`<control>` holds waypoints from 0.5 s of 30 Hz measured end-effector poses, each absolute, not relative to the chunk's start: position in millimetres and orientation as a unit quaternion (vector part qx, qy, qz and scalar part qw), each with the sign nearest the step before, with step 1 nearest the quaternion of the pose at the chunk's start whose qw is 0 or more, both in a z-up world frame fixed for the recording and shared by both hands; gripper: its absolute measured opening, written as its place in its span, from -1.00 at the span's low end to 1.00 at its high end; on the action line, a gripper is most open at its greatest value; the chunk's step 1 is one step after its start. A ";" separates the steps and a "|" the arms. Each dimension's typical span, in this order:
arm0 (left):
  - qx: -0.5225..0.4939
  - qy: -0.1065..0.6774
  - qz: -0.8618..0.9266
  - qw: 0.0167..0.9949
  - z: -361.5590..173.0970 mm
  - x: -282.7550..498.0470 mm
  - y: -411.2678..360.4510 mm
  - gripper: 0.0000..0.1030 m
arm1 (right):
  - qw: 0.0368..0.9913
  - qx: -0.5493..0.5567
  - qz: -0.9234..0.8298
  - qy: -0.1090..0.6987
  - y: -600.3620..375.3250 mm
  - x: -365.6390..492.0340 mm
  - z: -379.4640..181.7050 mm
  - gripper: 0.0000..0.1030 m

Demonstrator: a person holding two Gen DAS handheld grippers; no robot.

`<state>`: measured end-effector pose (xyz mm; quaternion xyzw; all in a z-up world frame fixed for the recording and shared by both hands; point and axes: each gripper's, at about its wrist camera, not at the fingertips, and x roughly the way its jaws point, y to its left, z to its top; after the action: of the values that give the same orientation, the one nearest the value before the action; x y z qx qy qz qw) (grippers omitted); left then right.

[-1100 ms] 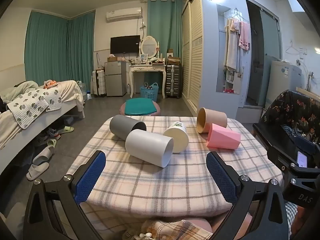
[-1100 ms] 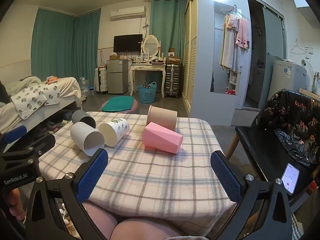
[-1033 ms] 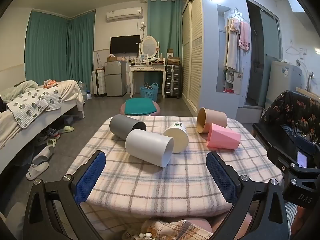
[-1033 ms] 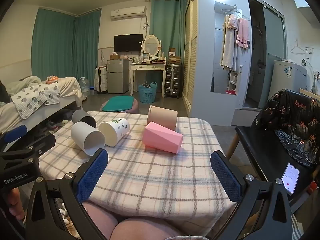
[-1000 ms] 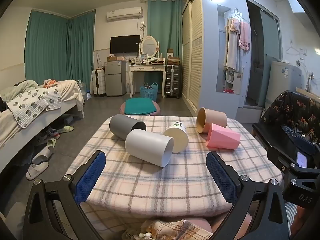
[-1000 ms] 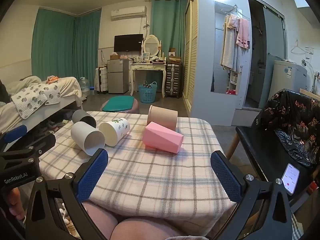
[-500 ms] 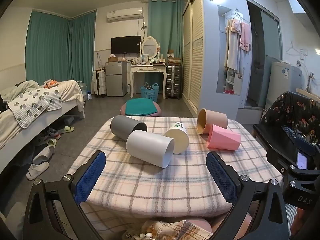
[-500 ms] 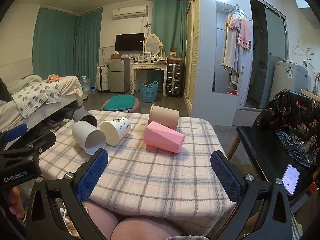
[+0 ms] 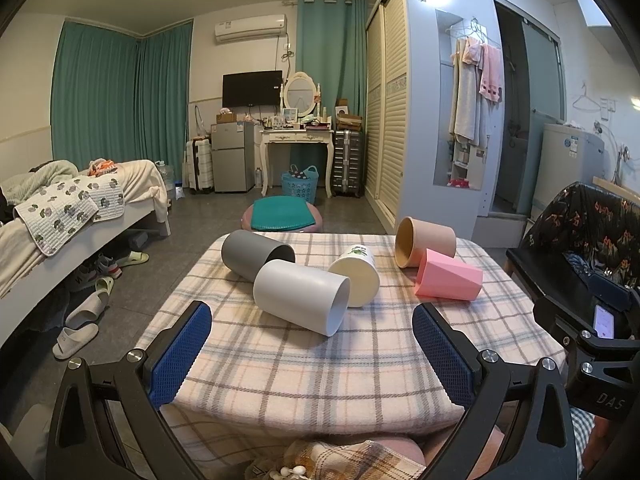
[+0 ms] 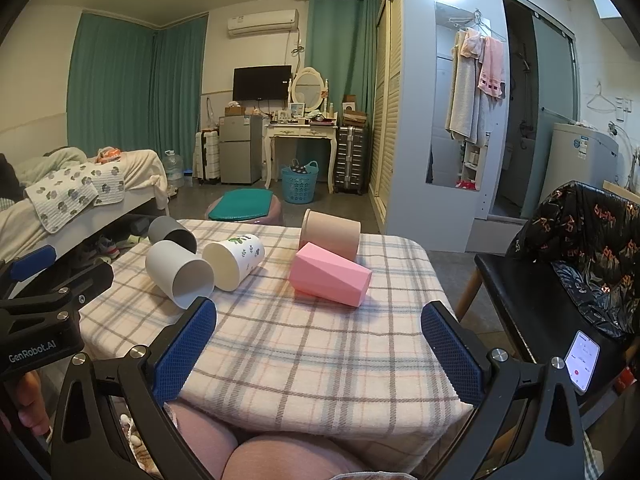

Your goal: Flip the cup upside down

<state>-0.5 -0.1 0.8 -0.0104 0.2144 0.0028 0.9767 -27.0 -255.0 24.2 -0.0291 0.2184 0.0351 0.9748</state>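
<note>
Right now we are holding both grippers low at the near edge of the table (image 9: 320, 364), which is wearing a plaid cloth. The left gripper (image 9: 312, 354) is keeping its blue-padded fingers (image 9: 180, 354) wide apart with nothing between them, and the right gripper (image 10: 316, 354) is doing the same, its fingers (image 10: 450, 354) spread and closing on nothing.

Five cups are lying on their sides toward the far half of the table. The white cup (image 9: 302, 297) is sitting nearest to us, left of centre, with its open mouth pointing toward the near right. Just behind it, by the far left edge, the dark grey cup (image 9: 256, 255) is resting. The cream cup with a leaf print (image 9: 356, 278) is lying beside the white one (whether they touch, we cannot tell). Toward the far right corner the tan cup (image 9: 424, 241) is showing its open mouth to the left, and the faceted pink cup (image 9: 448, 276) is lying right in front of it.

A phone (image 10: 582, 361) is glowing on the dark chair (image 10: 532, 300) off the right edge.
</note>
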 end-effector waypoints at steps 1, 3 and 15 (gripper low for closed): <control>-0.011 0.214 0.003 0.977 0.9 -0.7 0.0 1.00 | 0.975 -0.030 0.035 0.219 -255.2 -27.1 24.4 1.00; -0.011 0.214 0.002 0.977 0.6 -0.3 -0.1 1.00 | 0.975 -0.031 0.036 0.219 -252.2 -25.5 24.2 1.00; -0.011 0.216 0.002 0.976 3.1 -1.8 -0.1 1.00 | 0.973 -0.035 0.043 0.223 -254.6 -28.4 22.4 1.00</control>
<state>-1.8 -0.1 3.1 -0.0107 0.2163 0.0025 0.9763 -28.4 -254.6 22.4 -0.0348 0.2235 0.0432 0.9731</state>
